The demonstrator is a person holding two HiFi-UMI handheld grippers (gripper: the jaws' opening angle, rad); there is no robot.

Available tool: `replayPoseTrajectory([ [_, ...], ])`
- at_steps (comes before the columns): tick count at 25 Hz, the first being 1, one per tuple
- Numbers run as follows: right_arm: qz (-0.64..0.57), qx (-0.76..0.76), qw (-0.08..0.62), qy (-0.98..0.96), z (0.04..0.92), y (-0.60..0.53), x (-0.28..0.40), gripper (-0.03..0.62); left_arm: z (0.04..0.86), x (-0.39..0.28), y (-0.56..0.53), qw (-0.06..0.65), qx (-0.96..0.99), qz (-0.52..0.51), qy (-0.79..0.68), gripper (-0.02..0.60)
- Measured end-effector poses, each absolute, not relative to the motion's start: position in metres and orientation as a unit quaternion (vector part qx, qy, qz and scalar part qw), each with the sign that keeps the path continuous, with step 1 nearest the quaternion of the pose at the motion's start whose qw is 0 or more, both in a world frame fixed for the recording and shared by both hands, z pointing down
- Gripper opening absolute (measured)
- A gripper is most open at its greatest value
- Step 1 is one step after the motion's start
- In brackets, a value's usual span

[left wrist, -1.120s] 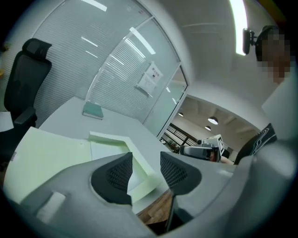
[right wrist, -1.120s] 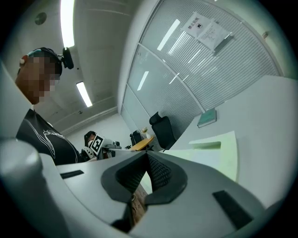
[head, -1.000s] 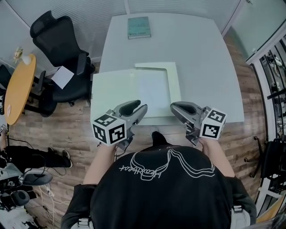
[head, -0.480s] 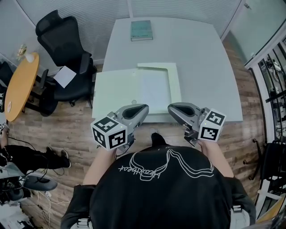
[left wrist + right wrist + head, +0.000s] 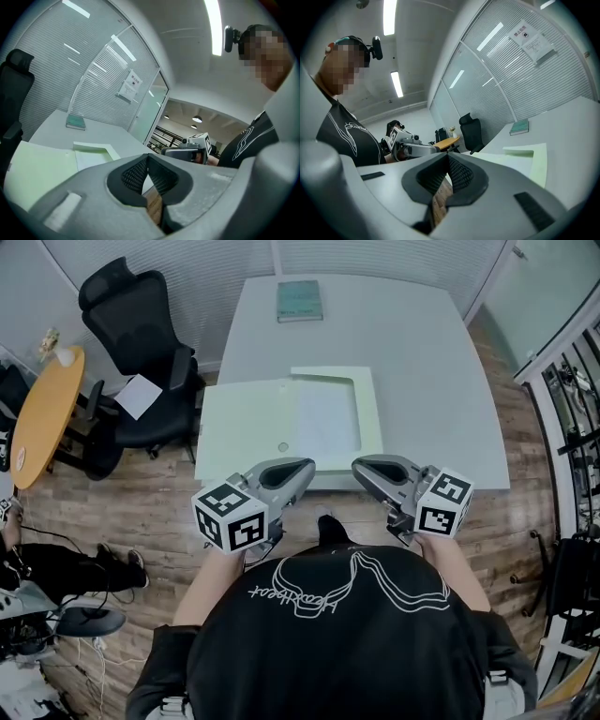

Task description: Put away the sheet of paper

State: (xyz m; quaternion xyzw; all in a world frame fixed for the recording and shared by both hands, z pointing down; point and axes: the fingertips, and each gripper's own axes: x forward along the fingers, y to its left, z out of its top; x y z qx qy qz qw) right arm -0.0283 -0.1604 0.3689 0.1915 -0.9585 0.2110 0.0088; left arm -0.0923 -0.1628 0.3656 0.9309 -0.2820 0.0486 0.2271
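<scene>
Both tongs are closed on nothing, your left tongs [image 5: 304, 469] having just shut and your right tongs [image 5: 360, 468] pinched too, while the sheet of paper [image 5: 328, 423] lies flat in the open folder [image 5: 242, 427] just ahead of them, so prodding it with shut tips could crease it or skid it out.

a pale grey rectangular table [image 5: 422, 381] carries two items. a teal book [image 5: 300, 301] lies flat near the far edge. an open pale green folder [image 5: 244, 427] lies flat at the near edge, its left flap overhanging the table's left side.
</scene>
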Motion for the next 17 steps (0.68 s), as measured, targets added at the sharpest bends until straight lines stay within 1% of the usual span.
replayPoseTrajectory([
  [10, 0.209, 0.183, 0.011, -0.961, 0.370, -0.145, -0.037, 0.008, 0.369, -0.096, -0.146, 0.224, 0.930, 0.057, -0.285, 0.012],
  [17, 0.210, 0.186, 0.011, -0.960, 0.372, -0.134, -0.029, 0.008, 0.369, -0.088, -0.134, 0.219, 0.932, 0.060, -0.281, 0.012],
])
